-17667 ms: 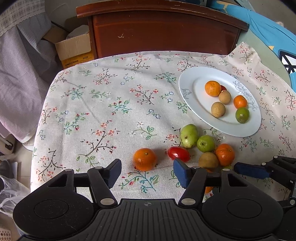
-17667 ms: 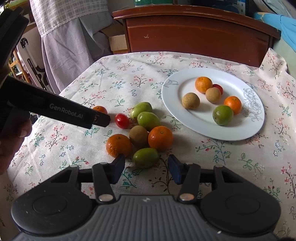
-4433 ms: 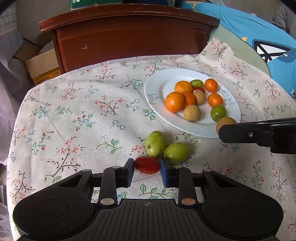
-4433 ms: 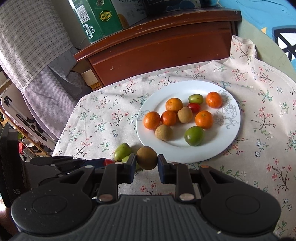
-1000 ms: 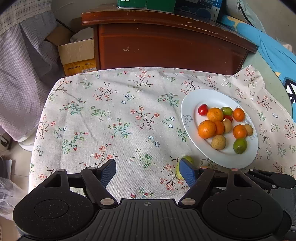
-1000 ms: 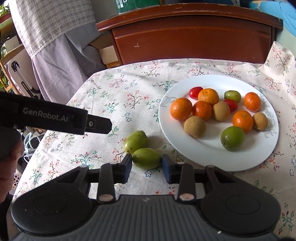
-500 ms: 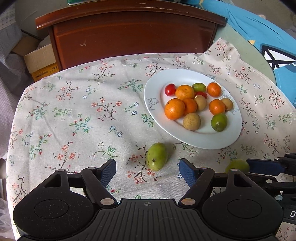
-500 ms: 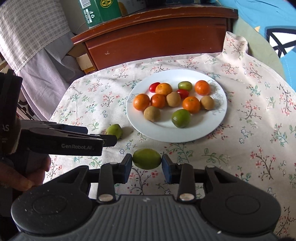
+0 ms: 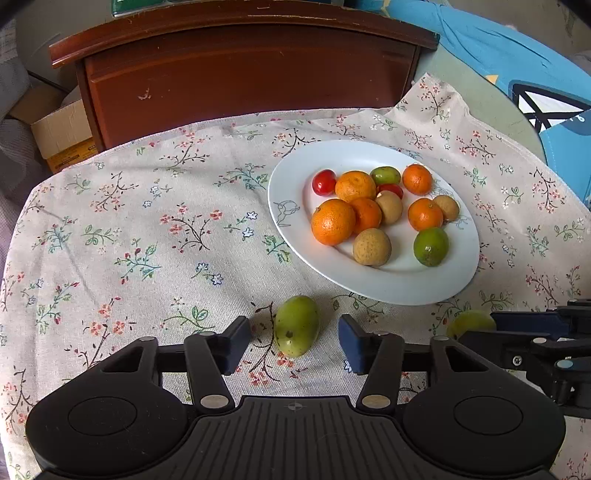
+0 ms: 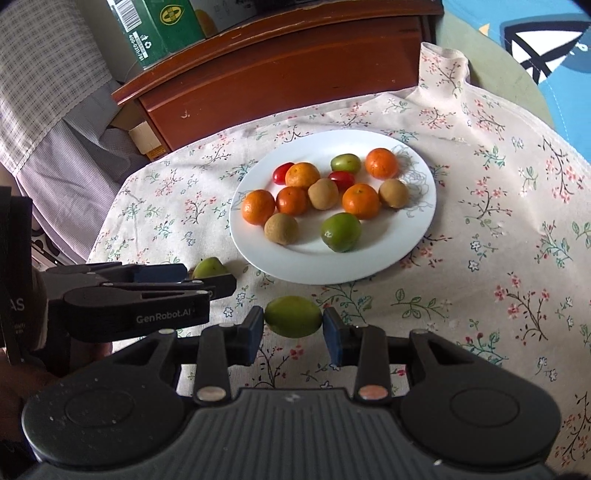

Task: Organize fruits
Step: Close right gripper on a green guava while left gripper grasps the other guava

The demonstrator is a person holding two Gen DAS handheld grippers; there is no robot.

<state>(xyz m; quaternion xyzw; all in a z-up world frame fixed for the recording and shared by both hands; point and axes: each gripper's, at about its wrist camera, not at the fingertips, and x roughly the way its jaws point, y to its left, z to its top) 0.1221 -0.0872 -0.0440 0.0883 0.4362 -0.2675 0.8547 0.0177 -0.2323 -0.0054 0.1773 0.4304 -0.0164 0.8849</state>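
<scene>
**Green fruit in both grippers' reach, plate filling up**

Blue pads of the right gripper are clamped on a round green fruit, which hangs between them above the floral cloth, just short of the plate's near rim. The left gripper sits low over the cloth with its jaws closing; an oval green fruit lies on the cloth between the pads, with a gap on each side, so neither pad presses on it. From the right wrist view that same fruit peeks out beyond the left gripper's fingers, just beside the plate's near-left edge.

Beyond both grippers stands the white plate, flat on the cloth. It holds twelve pieces, grouped toward the middle and far side:
- five oranges, among them a large one at the left of the group;
- three brown round fruits, one nearest the front;
- a lime at the front right;
- a small green fruit at the back;
- two red tomatoes, one at the back left, the other half hidden among the oranges.

The front part of the plate is bare. Behind the table are a dark wooden cabinet and, to its left, a cardboard box. A green carton rests on top of the cabinet.
</scene>
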